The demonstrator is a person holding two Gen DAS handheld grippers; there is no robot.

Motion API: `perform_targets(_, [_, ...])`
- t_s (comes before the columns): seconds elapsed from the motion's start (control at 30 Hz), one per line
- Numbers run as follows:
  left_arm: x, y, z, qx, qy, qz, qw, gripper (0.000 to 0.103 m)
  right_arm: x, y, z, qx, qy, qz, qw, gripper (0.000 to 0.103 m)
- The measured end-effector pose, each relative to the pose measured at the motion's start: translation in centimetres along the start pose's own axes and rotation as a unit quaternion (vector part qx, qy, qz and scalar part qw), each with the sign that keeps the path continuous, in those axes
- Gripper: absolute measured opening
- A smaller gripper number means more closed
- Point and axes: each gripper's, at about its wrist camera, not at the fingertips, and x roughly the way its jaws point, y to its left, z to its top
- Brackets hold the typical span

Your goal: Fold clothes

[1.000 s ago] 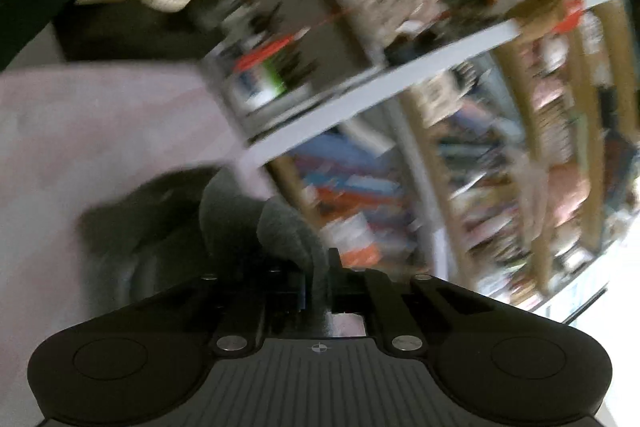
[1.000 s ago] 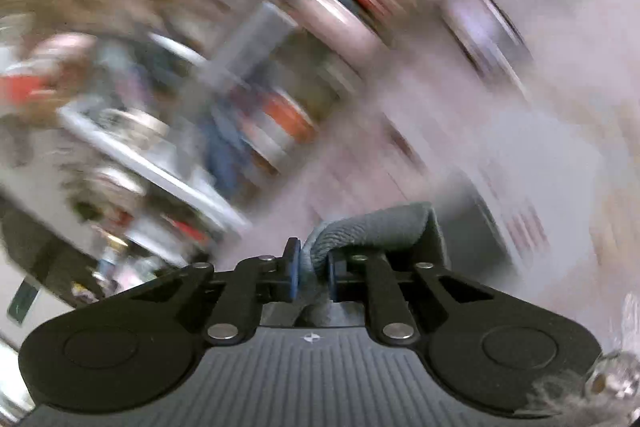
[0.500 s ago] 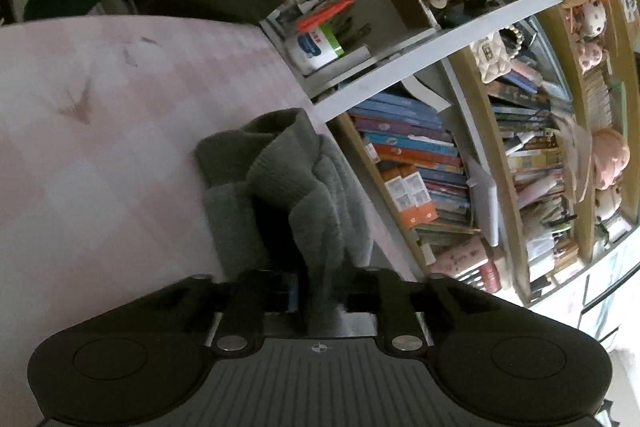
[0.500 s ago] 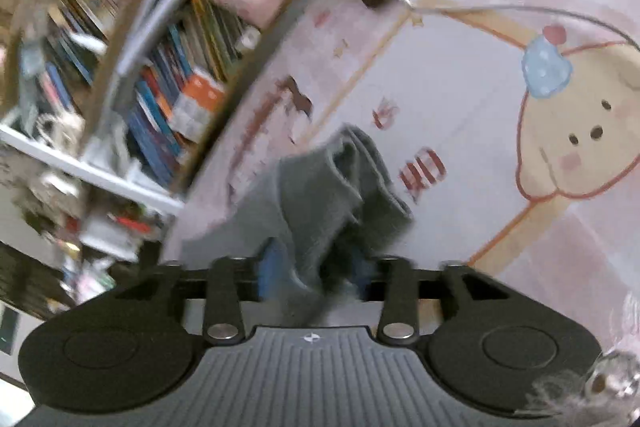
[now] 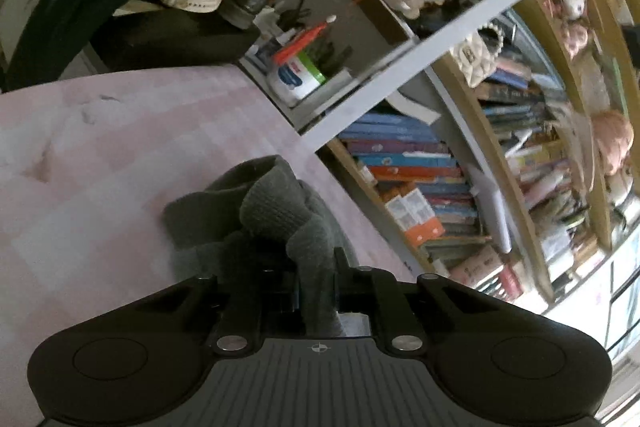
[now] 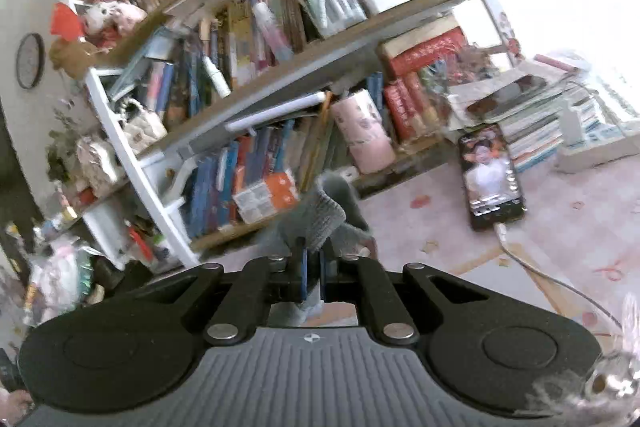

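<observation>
- Left hand-held gripper (image 5: 316, 279): black, two-fingered, nearest the lens in the left wrist view. Its jaws are closing, with a fold of the dark grey knitted garment (image 5: 276, 211) between them; the fabric runs down through the gap and the pads press on it.
- Right hand-held gripper (image 6: 314, 267): black with blue pads, jaws drawn almost fully together. A ribbed edge of the same grey knit (image 6: 320, 217) is pinched between the pads and stands up just beyond the fingertips.
- Garment position: in the left wrist view it is bunched in thick rolls directly ahead of the fingers, its far part resting on the pale pink checked mat (image 5: 100, 155). In the right wrist view only the pinched portion shows; whether the remainder lies flat cannot be told.
- Beyond the garment, right wrist view: a black smartphone with a lit screen (image 6: 490, 177) lies flat on the pink mat, with a white cable (image 6: 520, 259) plugged into its near end.
- Beside the phone, further back: a stack of flat books (image 6: 540, 131).
- Farthest: a crowded wooden bookshelf with a white frame (image 5: 420, 59), holding rows of books, soft toys and stationery. It appears in both views, tilted across the frame.
- A pink cylindrical container (image 6: 366, 135) stands on the lower shelf.
</observation>
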Motion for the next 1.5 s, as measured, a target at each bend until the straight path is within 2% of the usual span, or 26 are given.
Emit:
perform_targets(0.07, [0.1,0.6,-0.1,-0.004,0.012,0.006,0.9999,0.012,1.7,-1.5,-1.3,0.004,0.077,-0.056,0.995,0.006])
perform_targets(0.13, [0.1,1.1,-0.3,-0.015,0.022,0.009,0.9996,0.012,3.1,-3.5,-2.8,0.032,0.137,-0.092,0.986,0.01])
perform_targets(0.17, [-0.1,1.1,-0.4,-0.011,0.024,0.011,0.9996,0.014,3.2,-4.0,-3.1,0.041,0.141,-0.101,0.984,0.019])
perform_targets(0.2, [-0.3,1.0,-0.5,-0.005,0.023,0.017,0.9996,0.016,3.1,-4.3,-3.3,0.043,0.137,-0.111,0.983,0.032])
perform_targets(0.27, [-0.9,0.5,-0.5,0.015,0.015,0.032,0.9993,0.027,1.8,-3.7,-2.9,0.015,0.09,-0.13,0.987,0.034])
perform_targets(0.33, [-1.8,-0.2,-0.6,0.049,-0.001,0.052,0.9975,0.039,0.6,-2.0,-2.6,-0.05,0.039,-0.149,0.987,0.034])
perform_targets(0.4, [-2.4,-1.1,-0.6,0.091,-0.014,0.077,0.9927,0.05,0.1,-0.3,-2.6,-0.123,0.01,-0.143,0.982,0.033])
perform_targets(0.43, [-2.4,-1.5,-0.7,0.109,-0.017,0.093,0.9895,0.055,0.3,0.5,-2.8,-0.149,0.011,-0.126,0.981,0.033])
perform_targets(0.47, [-2.1,-1.6,-0.6,0.114,-0.016,0.103,0.988,0.055,0.6,1.1,-3.0,-0.163,0.022,-0.104,0.981,0.033])
perform_targets(0.57, [-1.0,-1.4,-0.5,0.102,-0.007,0.123,0.9872,0.057,2.5,2.5,-4.4,-0.183,0.064,-0.056,0.979,0.022])
perform_targets(0.67, [-0.1,-1.4,-0.6,0.087,-0.018,0.131,0.9873,0.07,4.5,2.9,-6.0,-0.194,0.108,-0.043,0.974,0.014])
perform_targets(0.8, [1.0,-1.3,-0.6,0.074,-0.035,0.135,0.9875,0.067,6.2,2.1,-8.0,-0.183,0.159,-0.052,0.969,0.013])
perform_targets(0.87, [1.4,-0.7,-0.5,0.041,-0.034,0.118,0.9915,0.045,5.9,1.7,-8.4,-0.173,0.151,-0.044,0.972,0.013])
perform_targets(0.9, [1.5,-0.5,-0.4,0.023,-0.03,0.108,0.9935,0.041,5.8,1.6,-8.5,-0.168,0.149,-0.043,0.973,0.013])
perform_targets(0.93, [1.4,-0.6,-0.4,0.017,-0.031,0.1,0.9944,0.033,5.6,1.7,-8.6,-0.169,0.148,-0.043,0.973,0.013])
perform_targets(0.97, [1.0,-1.3,-0.6,0.03,-0.038,0.091,0.9947,0.028,5.5,1.7,-8.7,-0.169,0.147,-0.043,0.974,0.013])
perform_targets(1.0, [0.3,-2.4,-0.8,0.059,-0.049,0.078,0.9939,0.027,5.4,1.8,-8.8,-0.17,0.146,-0.043,0.974,0.013])
perform_targets(1.1, [-2.2,-6.0,-1.6,0.151,-0.088,0.03,0.9842,0.022,5.5,2.1,-9.0,-0.169,0.142,-0.039,0.975,0.016])
perform_targets(1.17, [-3.7,-6.7,-1.7,0.164,-0.107,-0.001,0.9807,0.022,5.7,2.3,-9.0,-0.169,0.139,-0.036,0.975,0.02])
perform_targets(1.23, [-3.6,-4.6,-0.9,0.127,-0.107,0.018,0.986,0.022,6.0,2.6,-9.1,-0.173,0.136,-0.032,0.975,0.025])
perform_targets(1.3, [-2.4,-0.8,-0.1,0.057,-0.074,0.079,0.9924,0.021,6.4,3.2,-9.3,-0.182,0.138,-0.022,0.973,0.026])
perform_targets(1.33, [-2.2,0.5,-0.1,0.038,-0.068,0.094,0.9925,0.021,6.6,3.5,-9.4,-0.186,0.139,-0.018,0.972,0.026])
perform_targets(1.4, [-2.4,1.9,-0.5,0.022,-0.072,0.103,0.9918,0.021,7.0,4.0,-9.6,-0.195,0.141,-0.009,0.971,0.026])
perform_targets(1.5, [-3.0,2.0,-0.4,0.025,-0.079,0.107,0.9908,0.021,7.6,5.0,-9.9,-0.214,0.142,-0.009,0.966,0.028])
